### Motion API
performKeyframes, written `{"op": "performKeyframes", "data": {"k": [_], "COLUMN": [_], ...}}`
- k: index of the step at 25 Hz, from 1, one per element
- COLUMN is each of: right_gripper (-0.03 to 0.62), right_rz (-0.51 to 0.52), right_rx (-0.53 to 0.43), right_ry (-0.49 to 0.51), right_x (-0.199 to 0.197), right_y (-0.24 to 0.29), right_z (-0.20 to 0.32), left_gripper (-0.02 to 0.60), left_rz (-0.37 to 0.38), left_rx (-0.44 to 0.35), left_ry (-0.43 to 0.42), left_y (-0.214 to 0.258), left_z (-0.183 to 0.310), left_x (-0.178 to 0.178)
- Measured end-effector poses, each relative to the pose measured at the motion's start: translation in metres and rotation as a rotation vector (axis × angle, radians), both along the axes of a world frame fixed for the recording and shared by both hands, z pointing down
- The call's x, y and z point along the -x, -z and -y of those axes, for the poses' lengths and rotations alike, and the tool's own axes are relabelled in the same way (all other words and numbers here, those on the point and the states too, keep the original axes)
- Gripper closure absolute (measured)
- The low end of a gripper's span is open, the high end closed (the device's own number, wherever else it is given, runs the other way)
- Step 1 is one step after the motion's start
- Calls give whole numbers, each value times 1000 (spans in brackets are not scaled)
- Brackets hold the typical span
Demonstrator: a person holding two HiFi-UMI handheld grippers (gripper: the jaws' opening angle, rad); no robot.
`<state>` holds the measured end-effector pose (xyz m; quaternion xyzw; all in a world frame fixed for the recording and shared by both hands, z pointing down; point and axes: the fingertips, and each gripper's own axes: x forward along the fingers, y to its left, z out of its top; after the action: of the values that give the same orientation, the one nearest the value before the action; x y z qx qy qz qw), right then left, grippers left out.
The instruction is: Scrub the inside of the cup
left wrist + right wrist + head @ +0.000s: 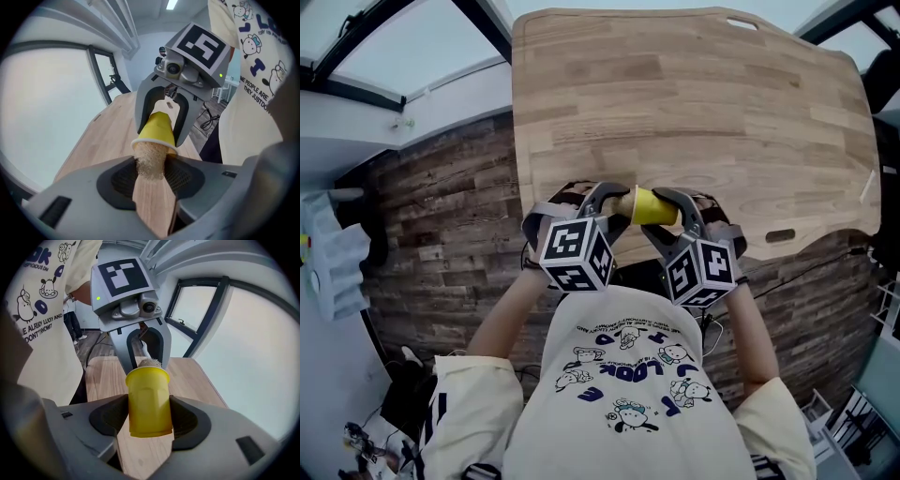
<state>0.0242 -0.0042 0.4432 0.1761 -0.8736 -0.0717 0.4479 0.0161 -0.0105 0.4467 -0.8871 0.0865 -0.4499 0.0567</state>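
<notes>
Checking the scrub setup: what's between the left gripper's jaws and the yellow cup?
A wooden-handled scrubber, held by the left gripper; its rough tan head enters the yellow cup. The left gripper view shows it.

L gripper [614,200] & R gripper [668,212] both clamped, tips prob. meeting.

Lower centre of frame: cream short-sleeved T-shirt [628,394] printed with navy lettering and small cartoon figures. Mid-frame: grey left gripper [617,202] and right gripper [673,208], each bearing a black-and-white marker cube [575,253].
</notes>
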Motion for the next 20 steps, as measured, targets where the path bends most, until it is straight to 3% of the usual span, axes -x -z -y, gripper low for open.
{"op": "performKeyframes", "data": {"k": [16,20], "right_gripper": [329,329], "right_rz": [-150,-176], "right_rx": [-163,-209], "right_ry": [167,215], "right_x": [4,4], "right_y": [2,3], "right_z": [-8,-13], "left_gripper": [393,393], "left_rz": [-99,-138], "left_rx": [355,479], "left_ry": [96,121], "left_y": [-3,-2], "left_z": [-14,-21], "left_x": [5,5]}}
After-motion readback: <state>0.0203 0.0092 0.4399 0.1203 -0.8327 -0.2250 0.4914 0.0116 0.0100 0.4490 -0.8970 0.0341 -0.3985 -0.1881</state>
